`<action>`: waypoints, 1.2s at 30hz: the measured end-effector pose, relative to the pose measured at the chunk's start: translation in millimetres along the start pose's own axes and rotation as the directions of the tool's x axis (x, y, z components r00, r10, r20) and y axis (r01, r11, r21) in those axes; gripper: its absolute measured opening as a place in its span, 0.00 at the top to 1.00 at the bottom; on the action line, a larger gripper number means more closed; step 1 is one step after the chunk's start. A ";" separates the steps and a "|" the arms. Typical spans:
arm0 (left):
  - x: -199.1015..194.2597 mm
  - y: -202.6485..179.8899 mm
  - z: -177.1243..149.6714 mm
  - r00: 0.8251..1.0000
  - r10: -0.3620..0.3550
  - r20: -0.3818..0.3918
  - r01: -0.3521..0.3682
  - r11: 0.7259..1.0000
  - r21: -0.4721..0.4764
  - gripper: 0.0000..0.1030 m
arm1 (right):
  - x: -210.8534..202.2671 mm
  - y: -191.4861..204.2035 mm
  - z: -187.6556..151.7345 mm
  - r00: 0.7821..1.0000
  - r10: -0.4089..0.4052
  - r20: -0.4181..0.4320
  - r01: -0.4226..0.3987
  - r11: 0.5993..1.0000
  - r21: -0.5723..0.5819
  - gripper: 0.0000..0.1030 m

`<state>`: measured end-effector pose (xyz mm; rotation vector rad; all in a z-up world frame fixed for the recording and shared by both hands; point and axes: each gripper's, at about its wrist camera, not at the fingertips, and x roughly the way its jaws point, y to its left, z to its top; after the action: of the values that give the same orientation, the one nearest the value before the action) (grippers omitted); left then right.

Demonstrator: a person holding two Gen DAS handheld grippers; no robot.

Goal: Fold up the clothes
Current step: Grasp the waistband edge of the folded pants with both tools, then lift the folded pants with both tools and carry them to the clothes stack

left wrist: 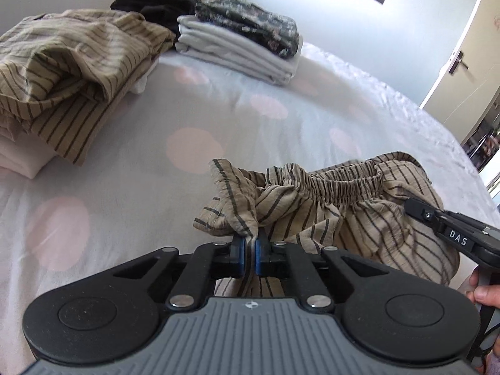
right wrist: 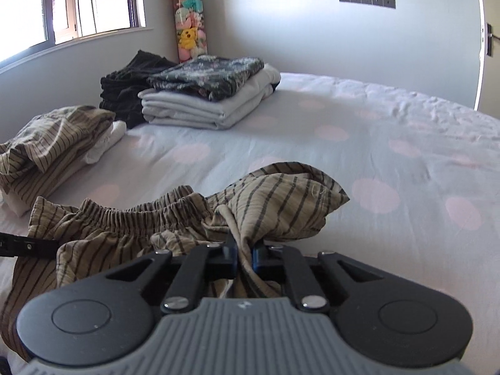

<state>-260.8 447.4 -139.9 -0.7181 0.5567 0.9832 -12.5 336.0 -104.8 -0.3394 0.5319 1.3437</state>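
Note:
A pair of beige striped shorts with an elastic waistband lies bunched on the bed, seen too in the right wrist view. My left gripper is shut on the cloth at the left end of the waistband. My right gripper is shut on the cloth at the right end. The right gripper's body shows at the right edge of the left wrist view, and part of the left gripper shows at the left edge of the right wrist view.
On the polka-dot bed sheet lie a beige striped garment on white cloth, a black pile and a stack of folded grey and floral clothes. A door is at right, a window and plush toys behind.

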 end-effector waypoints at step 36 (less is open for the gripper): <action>-155.3 217.0 252.9 0.946 0.228 0.231 -0.276 0.939 0.203 0.94 | 63.4 298.4 193.9 0.954 0.267 0.135 -0.266 0.964 -0.028 0.91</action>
<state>-497.6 633.4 71.0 -0.3339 0.5819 1.1931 -263.0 550.8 42.9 -0.1841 0.4666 1.6191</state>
